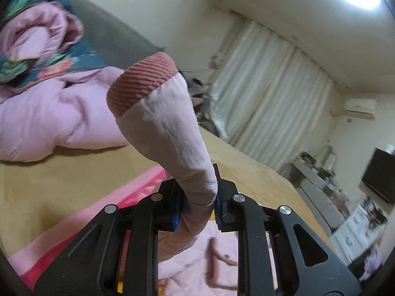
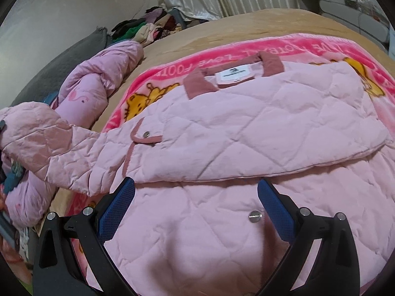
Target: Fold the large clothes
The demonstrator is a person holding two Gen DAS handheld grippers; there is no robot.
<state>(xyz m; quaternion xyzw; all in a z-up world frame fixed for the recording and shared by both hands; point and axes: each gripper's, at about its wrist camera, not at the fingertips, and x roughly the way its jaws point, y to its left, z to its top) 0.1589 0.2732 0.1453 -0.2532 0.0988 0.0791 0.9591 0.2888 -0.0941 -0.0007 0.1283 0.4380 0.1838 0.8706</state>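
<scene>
Left gripper clamps jacket sleeve; right gripper gapes above jacket.

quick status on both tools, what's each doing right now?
Left tool: closed on the pink jacket sleeve, lifted off the bed.
Right tool: open, holding nothing, over the pink quilted jacket.

Tan-covered bed under a pink cartoon blanket, crumpled pink quilt along its left edge.
</scene>
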